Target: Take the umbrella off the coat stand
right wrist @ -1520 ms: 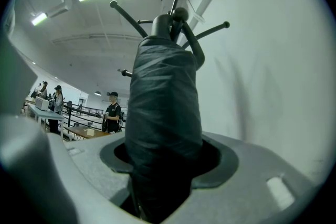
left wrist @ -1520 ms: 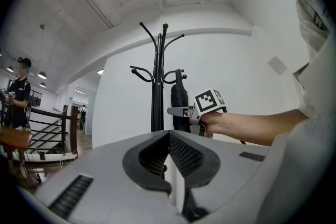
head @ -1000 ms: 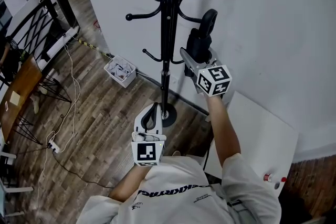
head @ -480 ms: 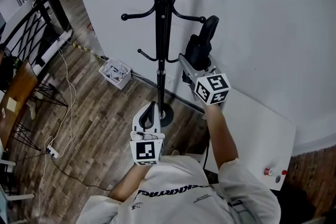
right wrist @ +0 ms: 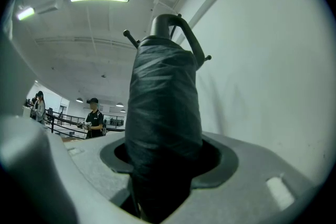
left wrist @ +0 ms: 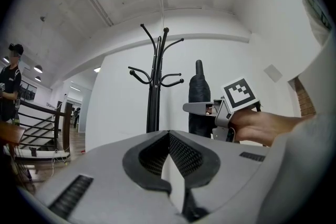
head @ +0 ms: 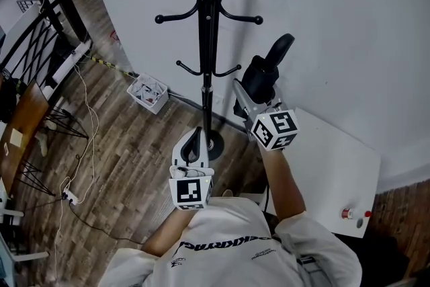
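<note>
head view: black furled umbrella [head: 261,78]

L side: left gripper [head: 195,143] is held low and close to the torso, pointing about level, away from the body. Its jaws meet at the tips with nothing between them. The left forearm [head: 164,235] is bent in behind it.

R side: right gripper [head: 258,89] sits ahead of and right of the left claw, with the right forearm [head: 285,178] reaching further out. Its marker cube [head: 275,129] is at the rear. The jaws are clamped round the folded umbrella [right wrist: 164,113], which fills the gap. The right hand [left wrist: 262,126] is wrapped on the handle behind the cube.
</note>
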The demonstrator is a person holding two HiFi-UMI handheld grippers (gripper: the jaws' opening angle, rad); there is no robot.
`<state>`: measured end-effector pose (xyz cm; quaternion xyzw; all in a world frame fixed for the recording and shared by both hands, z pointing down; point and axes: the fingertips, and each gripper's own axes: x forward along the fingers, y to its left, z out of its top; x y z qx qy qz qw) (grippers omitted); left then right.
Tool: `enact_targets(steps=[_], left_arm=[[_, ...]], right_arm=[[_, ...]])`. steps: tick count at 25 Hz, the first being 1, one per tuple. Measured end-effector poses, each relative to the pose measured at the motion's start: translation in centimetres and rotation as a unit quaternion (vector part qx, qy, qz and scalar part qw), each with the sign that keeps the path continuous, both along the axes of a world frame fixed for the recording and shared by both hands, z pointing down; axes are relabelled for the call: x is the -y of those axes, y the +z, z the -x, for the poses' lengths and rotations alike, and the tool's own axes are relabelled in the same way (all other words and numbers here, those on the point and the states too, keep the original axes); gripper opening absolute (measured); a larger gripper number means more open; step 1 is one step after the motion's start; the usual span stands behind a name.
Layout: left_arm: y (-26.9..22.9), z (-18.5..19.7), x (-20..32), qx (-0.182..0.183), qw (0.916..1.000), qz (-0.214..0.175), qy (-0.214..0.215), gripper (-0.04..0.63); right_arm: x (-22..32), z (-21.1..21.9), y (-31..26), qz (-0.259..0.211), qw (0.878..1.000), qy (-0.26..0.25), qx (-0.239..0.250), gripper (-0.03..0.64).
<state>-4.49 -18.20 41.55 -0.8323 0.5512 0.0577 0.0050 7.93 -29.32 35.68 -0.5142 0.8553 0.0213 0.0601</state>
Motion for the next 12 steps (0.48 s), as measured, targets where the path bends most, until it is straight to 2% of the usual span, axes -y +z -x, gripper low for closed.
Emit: enact_targets(steps=[12], left_arm=[[-0.2, 0.1, 0.0, -0.004, 1.0000, 0.000, 0.006, -0.003]], right_arm=[[-4.1, 0.7, 2.1, 0.008, 1.000, 0.014, 0.003, 0.273]])
